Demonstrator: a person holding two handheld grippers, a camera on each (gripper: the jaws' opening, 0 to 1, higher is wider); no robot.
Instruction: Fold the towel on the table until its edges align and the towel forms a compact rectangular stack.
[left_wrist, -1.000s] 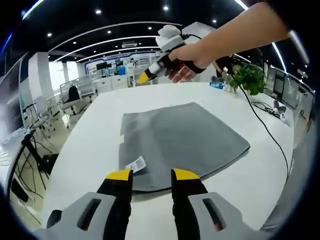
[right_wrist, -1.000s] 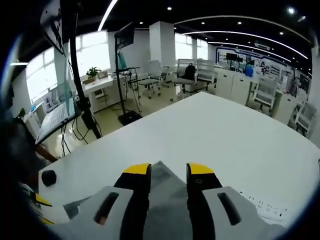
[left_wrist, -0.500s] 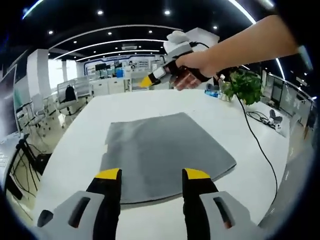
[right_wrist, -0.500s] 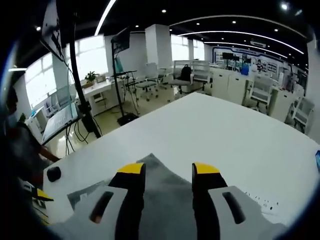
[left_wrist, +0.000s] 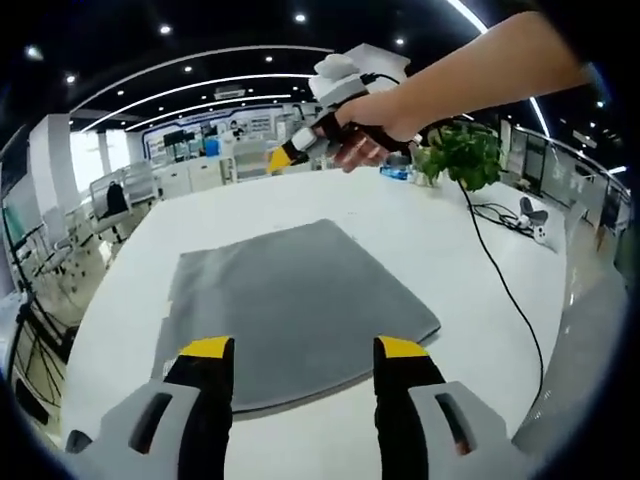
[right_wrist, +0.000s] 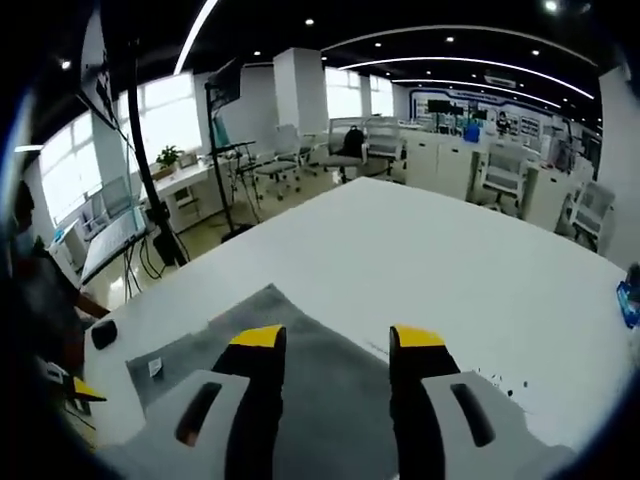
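left tool jaws spread wider than a second ago, right tool jaws likewise parted further

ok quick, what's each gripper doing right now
Left gripper: open, empty, above the grey towel's near edge.
Right gripper: open, empty, over the towel's far corner.

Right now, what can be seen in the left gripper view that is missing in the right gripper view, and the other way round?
The left gripper view has the person's hand holding the right gripper above the far side of the table, a green plant and a black cable. The right gripper view has office chairs, a black stand and a small white tag on the towel. Both show the grey towel flat on the white table, with open jaws over it.
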